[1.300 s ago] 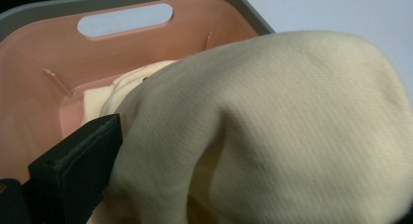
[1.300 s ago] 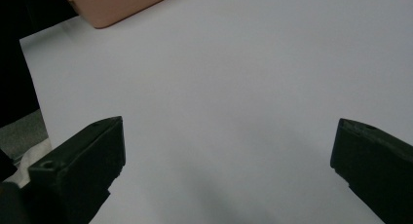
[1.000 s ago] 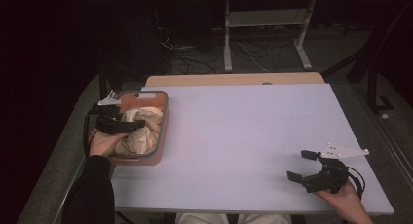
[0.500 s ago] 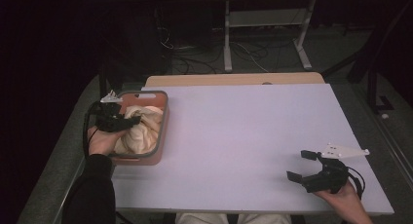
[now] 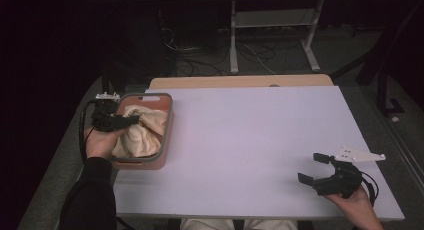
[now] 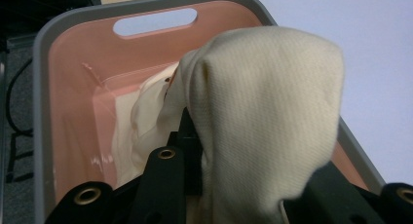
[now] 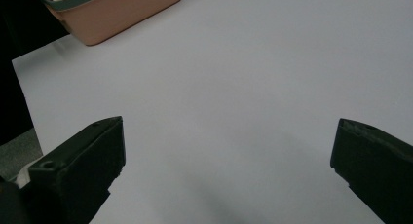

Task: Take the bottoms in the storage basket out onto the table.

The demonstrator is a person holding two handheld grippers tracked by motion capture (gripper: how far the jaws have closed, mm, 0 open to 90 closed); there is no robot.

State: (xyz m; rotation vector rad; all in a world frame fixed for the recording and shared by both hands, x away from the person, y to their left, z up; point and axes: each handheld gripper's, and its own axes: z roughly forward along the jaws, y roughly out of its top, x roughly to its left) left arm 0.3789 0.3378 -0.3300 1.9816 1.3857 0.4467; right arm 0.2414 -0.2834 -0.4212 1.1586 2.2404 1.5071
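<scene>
While the left gripper (image 5: 131, 121) sits inside the basket (image 5: 165, 125) at the table's (image 5: 250, 140) left edge, its jaws have just been closing, and a fold of the cloth (image 5: 142, 135) is bunched between them. In the left gripper view the cloth (image 6: 263, 112) drapes over and between the black jaws, so I read this as a pinch on fabric. The rest of the cloth lies heaped in the basket, which stands just inside the near-left corner.

The right gripper (image 5: 320, 171) rests near the table's near-right corner, jaws spread wide, nothing between them, well apart from the basket (image 7: 112, 9).

Risks as judged from here:
- The grip looks like a loose outer fold only. On lifting, the fold may slide out and the cloth drop back into the basket.
- The cloth is bulky and fills most of the basket. If it snags on the rim (image 6: 41, 87) or drags on the wall, the light basket may tip or slide off the left edge, which is close.
- Nothing braces the basket. The right gripper is too far off to steady it.
- Trailing cloth could catch the rim on the way out and pull free part-way over the table.
</scene>
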